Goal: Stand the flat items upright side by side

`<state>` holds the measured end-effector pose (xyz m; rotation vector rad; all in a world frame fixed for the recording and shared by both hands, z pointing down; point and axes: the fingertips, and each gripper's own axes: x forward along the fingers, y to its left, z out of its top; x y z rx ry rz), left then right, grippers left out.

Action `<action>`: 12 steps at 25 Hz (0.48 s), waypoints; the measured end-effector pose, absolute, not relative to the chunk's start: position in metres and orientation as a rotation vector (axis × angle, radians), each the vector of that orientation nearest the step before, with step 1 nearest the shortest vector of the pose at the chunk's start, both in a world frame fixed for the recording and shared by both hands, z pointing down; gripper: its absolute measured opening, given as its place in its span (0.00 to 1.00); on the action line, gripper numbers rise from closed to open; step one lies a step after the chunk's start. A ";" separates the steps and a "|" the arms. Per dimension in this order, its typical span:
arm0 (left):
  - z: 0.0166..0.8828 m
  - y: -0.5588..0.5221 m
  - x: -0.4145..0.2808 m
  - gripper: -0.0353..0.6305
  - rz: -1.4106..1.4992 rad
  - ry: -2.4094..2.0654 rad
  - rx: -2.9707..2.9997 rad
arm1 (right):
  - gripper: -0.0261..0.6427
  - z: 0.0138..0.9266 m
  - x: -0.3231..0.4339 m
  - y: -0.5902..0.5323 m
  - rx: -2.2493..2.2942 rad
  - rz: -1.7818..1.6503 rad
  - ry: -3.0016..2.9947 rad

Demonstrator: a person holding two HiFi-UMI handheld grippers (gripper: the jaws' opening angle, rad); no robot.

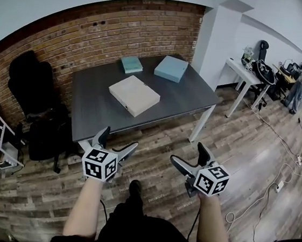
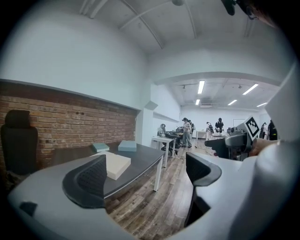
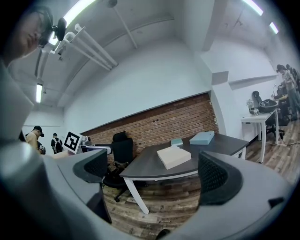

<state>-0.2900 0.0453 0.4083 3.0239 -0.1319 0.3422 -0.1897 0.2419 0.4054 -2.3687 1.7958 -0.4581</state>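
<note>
On the table [image 1: 95, 109] a beige box [image 1: 134, 95] and two teal boxes [image 1: 131, 64] [image 1: 171, 68] lie flat, left gripper [image 1: 119, 139] and right gripper [image 1: 188, 153] jaws spread.

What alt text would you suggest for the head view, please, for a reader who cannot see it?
A beige box and two teal boxes lie flat on a dark table by a brick wall. Nearer, a person holds the left gripper and right gripper, both open and empty, short of the table.
</note>
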 end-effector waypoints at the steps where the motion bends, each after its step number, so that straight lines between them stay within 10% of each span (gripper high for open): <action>1: 0.411 0.038 -0.281 0.84 0.341 -0.133 3.021 | 0.92 0.409 -0.183 0.235 -2.368 -0.470 1.798; 12: 0.465 -0.082 -0.126 0.84 0.413 -0.083 2.946 | 0.92 0.451 -0.024 0.149 -2.465 -0.637 1.708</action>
